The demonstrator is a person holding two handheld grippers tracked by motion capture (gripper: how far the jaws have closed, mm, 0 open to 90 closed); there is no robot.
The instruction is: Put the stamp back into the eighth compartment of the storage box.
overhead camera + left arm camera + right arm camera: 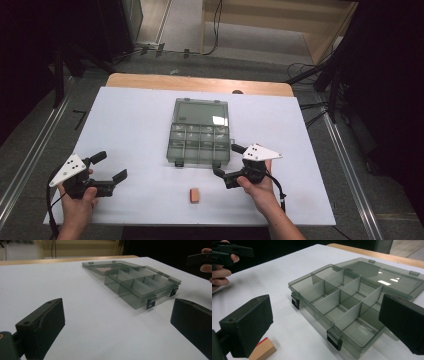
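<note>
High view showed the small wooden block with a red end [194, 195] lying on the white table [130, 130], between both grippers, near the open smoky plastic compartment box [199, 136]. Left gripper [116, 170] and right gripper [226, 161] jaws were spread, empty. Block looked light, rigid; best pinched across its 2 long sides.

I see even overhead light glaring off the lid [201, 112], soft shadows on the bench [135, 125], dark surroundings, and blurred near claws.
</note>
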